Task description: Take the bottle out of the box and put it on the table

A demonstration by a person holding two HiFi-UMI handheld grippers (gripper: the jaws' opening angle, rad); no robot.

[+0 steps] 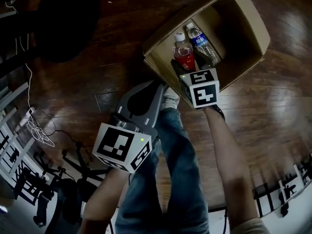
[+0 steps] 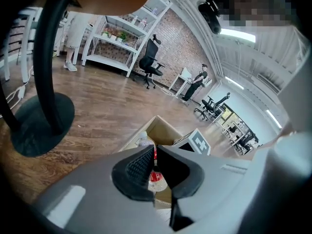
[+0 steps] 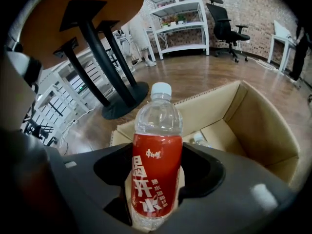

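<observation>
An open cardboard box (image 1: 253, 30) stands on the wooden floor. Inside it, a clear bottle with a red label and white cap (image 1: 184, 52) is upright, and my right gripper (image 1: 184, 66) is shut on its lower body. In the right gripper view the red-label bottle (image 3: 157, 169) fills the space between the jaws of my right gripper (image 3: 156, 191), with the box wall (image 3: 263, 130) behind. A second bottle with a blue label (image 1: 203, 44) lies beside it in the box. My left gripper (image 1: 157, 87) hangs near the box's front corner, shut and holding nothing (image 2: 155, 172).
The black round foot of a table (image 1: 58, 23) sits on the floor at upper left, with its orange top (image 3: 73, 13) overhead in the right gripper view. Loose cables (image 1: 39, 130) and chair bases lie at lower left. The person's jeans leg (image 1: 170, 179) is between the grippers.
</observation>
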